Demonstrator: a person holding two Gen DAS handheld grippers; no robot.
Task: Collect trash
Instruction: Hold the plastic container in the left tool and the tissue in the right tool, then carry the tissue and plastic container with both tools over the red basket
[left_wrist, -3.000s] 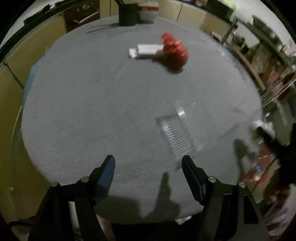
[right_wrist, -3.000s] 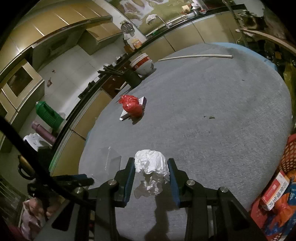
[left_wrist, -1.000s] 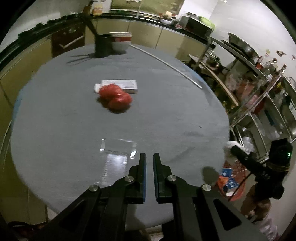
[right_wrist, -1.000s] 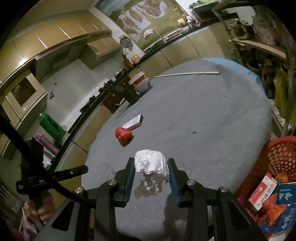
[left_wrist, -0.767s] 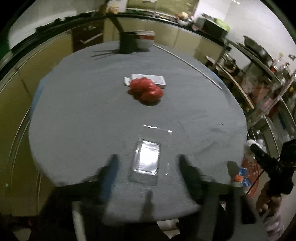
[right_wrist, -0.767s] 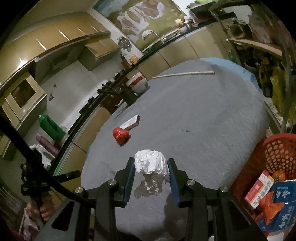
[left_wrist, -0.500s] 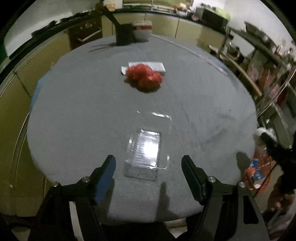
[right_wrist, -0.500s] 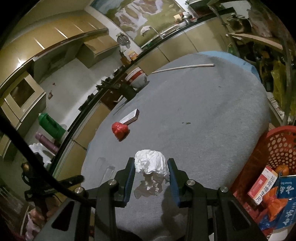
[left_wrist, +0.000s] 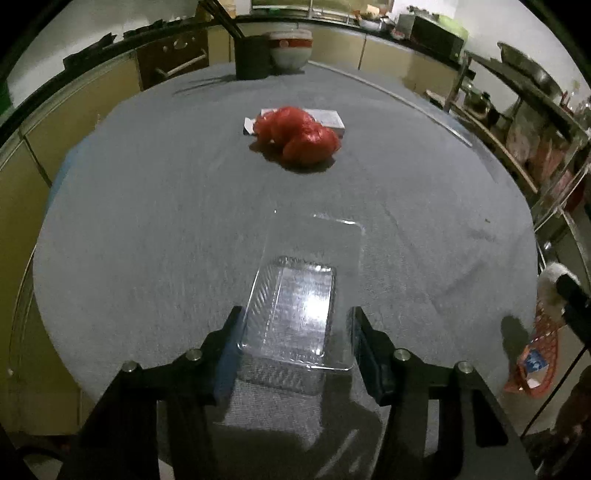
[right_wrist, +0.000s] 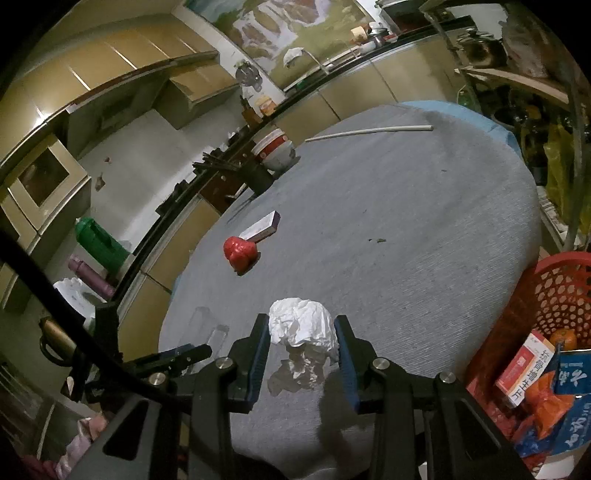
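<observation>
Left gripper (left_wrist: 295, 332) straddles a clear plastic tray (left_wrist: 295, 314), jaws spread, ready to grasp; right gripper (right_wrist: 301, 349) clenches crumpled tissue (right_wrist: 303, 326), basket (right_wrist: 554, 295) at three o'clock.

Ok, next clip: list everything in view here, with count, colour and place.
clear plastic tray: 1, transparent, near table edge, between the left claw's fingers
red plastic bag: 1, red, mid-table
flat box: 1, white, just behind the red bag
crumpled tissue: 1, white, gripped in the right claw
white rod: 1, far side of table
dark cup: 1, black, far table edge
bowl: 1, white with red band, beside the cup
red basket: 1, beside the table, holding boxes and wrappers
table: 1, grey cloth
left claw: open
right claw: shut on tissue
</observation>
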